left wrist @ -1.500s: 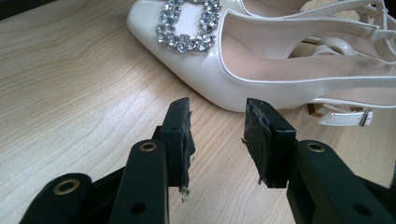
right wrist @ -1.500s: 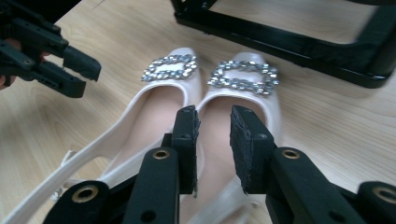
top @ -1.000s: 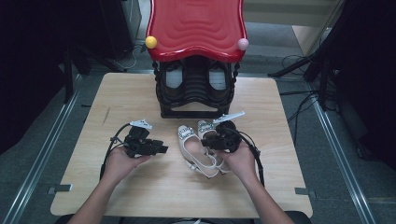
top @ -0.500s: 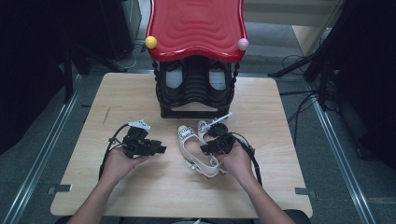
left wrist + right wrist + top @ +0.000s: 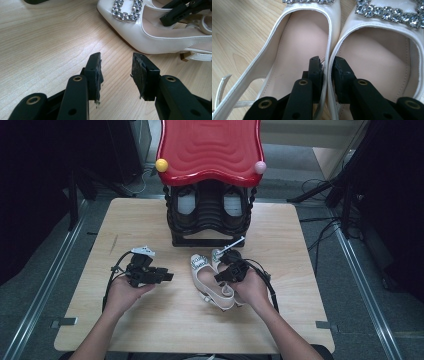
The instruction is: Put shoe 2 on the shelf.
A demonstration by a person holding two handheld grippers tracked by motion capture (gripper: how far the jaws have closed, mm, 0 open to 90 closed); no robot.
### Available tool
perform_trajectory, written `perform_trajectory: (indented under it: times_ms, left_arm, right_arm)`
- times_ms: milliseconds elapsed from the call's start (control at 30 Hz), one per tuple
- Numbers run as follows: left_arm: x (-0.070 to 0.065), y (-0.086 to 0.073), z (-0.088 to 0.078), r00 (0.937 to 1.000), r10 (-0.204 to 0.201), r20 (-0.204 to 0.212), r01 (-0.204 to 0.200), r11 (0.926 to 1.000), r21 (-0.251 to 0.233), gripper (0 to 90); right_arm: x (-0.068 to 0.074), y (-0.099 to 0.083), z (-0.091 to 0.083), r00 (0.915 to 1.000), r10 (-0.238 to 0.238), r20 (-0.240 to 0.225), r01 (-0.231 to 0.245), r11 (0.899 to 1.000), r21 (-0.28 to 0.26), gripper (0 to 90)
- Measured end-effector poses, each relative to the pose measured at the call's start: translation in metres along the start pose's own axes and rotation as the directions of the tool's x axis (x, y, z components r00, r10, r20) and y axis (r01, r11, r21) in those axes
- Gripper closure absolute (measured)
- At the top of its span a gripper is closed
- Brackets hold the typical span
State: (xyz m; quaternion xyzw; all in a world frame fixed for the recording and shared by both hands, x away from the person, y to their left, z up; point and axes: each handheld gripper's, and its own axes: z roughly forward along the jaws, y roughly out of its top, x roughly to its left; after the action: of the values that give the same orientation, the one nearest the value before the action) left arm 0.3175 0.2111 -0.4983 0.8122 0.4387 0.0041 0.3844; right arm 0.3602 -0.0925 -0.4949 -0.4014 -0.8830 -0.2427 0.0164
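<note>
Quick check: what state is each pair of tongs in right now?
Left tongs: open, empty.
Right tongs: just closing, pinching the adjoining inner walls of both white jewelled slingback shoes.

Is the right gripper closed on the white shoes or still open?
Shut on both: the right gripper has just been closing, one jaw inside each of the white shoes, pinching their touching side walls.

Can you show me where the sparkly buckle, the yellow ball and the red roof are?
sparkly buckle point(image 5: 127, 10), left gripper view, on its row of stones.
yellow ball point(image 5: 161, 165), high view, on its middle.
red roof point(image 5: 210, 145), high view, on its wavy top.
</note>
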Motion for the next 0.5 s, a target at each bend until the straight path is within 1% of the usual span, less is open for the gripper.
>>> perform_trajectory:
  times_ms: [67, 167, 300, 400, 500]
  left_arm:
    - [0.0001, -0.0001, -0.0003, 1.0000, -0.001, -0.001, 0.001, 1.0000, -0.001, 59.6]
    - [0.0009, -0.0002, -0.0009, 1.0000, -0.003, -0.002, 0.003, 1.0000, -0.008, 59.6]
    - [0.0004, -0.0002, 0.0004, 1.0000, 0.005, -0.008, -0.005, 1.0000, 0.003, 59.6]
    - [-0.0005, -0.0003, 0.0012, 0.9999, 0.011, -0.011, -0.011, 0.9999, 0.006, 59.5]
    - [0.0000, -0.0004, 0.0009, 0.9998, 0.013, -0.014, -0.013, 0.9999, 0.006, 59.5]
  right_arm:
    - [0.0013, 0.0014, 0.0000, 1.0000, 0.000, 0.007, 0.000, 1.000, 0.008, 80.9]
    - [0.0011, 0.0035, -0.0004, 0.9999, 0.014, 0.010, -0.014, 1.000, 0.022, 82.5]
    - [0.0008, 0.0059, -0.0004, 0.9999, 0.013, 0.006, -0.013, 0.999, 0.037, 82.7]
    - [0.0006, 0.0072, -0.0005, 1.0000, 0.005, 0.006, -0.005, 0.999, 0.048, 83.1]
    - [-0.0005, 0.0085, -0.0006, 1.0000, 0.008, 0.000, -0.008, 0.998, 0.055, 84.2]
